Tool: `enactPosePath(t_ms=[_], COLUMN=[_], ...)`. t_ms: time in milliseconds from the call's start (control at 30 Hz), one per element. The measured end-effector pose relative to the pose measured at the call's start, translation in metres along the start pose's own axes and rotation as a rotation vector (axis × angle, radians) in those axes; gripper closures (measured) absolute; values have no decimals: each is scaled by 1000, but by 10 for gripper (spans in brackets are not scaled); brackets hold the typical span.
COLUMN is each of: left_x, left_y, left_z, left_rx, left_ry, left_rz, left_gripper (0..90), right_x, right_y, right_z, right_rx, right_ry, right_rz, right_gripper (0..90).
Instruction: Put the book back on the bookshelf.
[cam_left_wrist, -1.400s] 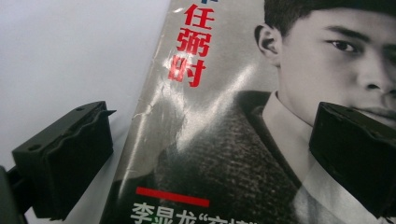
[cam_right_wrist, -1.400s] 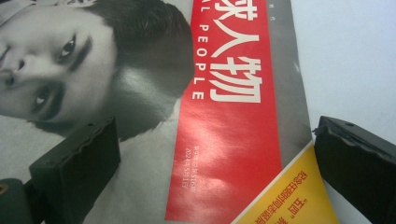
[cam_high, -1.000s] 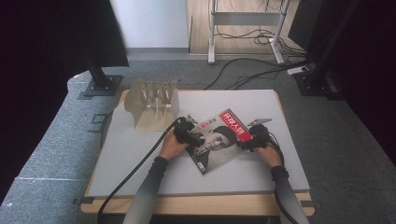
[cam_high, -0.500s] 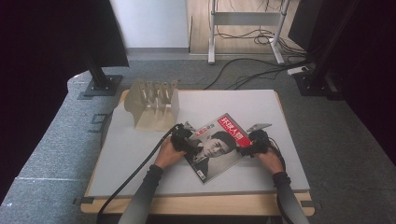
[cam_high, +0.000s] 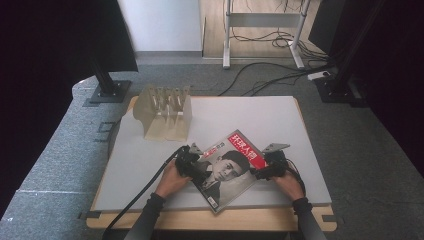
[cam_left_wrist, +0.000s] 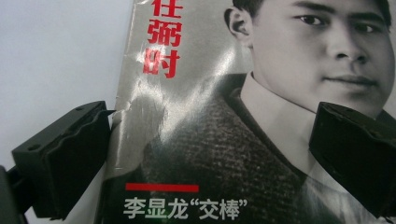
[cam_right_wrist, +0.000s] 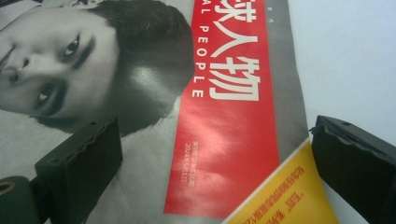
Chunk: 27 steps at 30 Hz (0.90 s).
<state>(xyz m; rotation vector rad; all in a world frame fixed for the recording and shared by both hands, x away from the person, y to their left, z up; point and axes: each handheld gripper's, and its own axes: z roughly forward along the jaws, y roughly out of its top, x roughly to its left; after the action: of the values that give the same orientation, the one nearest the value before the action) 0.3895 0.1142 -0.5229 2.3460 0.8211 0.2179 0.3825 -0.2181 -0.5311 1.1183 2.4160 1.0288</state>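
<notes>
left gripper (cam_high: 192, 166): black body, thick black cable trailing off the table edge
right gripper (cam_high: 264, 170): black, grey three-cornered plate on top
jaws: matte black blocks, ridged inner faces
sleeves (cam_high: 150, 210): dark, cuffed at both wrists

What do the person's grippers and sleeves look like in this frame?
Both grippers, left gripper and right gripper, are black, each with two blocky black jaws with ribbed inner faces. A grey three-cornered plate tops the right one. A black cable trails from the left. The sleeves are dark.

Magazine (cam_right_wrist: 224, 135) cover: "PEOPLE", white on red; headline "李显龙'交棒'".
</notes>
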Motion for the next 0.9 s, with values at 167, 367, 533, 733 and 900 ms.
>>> enactPosePath(t_ms=[167,367,533,733,900], left_x=[-5,-17,-34,-25,7], left_y=[-3,-11,-17,-21,-22], left_z=[-2,-8,-16,-29,-45], left_rx=[4,2,39,42,15], left_ry=[3,2,-5,37,111], left_rz=[-2,-1,17,52,7], left_gripper=[0,0,0,0,0], right_x=[4,8,12,9,5], right_y=[-9,-29,-31,-25,-21], right_z=[-15,-32,-34,-29,-23], right_rx=[4,3,21,33,32], right_ry=[-46,-70,-84,-127,-131], right_rz=[-11,22,-21,-30,-16], right_gripper=[46,47,58,6,0])
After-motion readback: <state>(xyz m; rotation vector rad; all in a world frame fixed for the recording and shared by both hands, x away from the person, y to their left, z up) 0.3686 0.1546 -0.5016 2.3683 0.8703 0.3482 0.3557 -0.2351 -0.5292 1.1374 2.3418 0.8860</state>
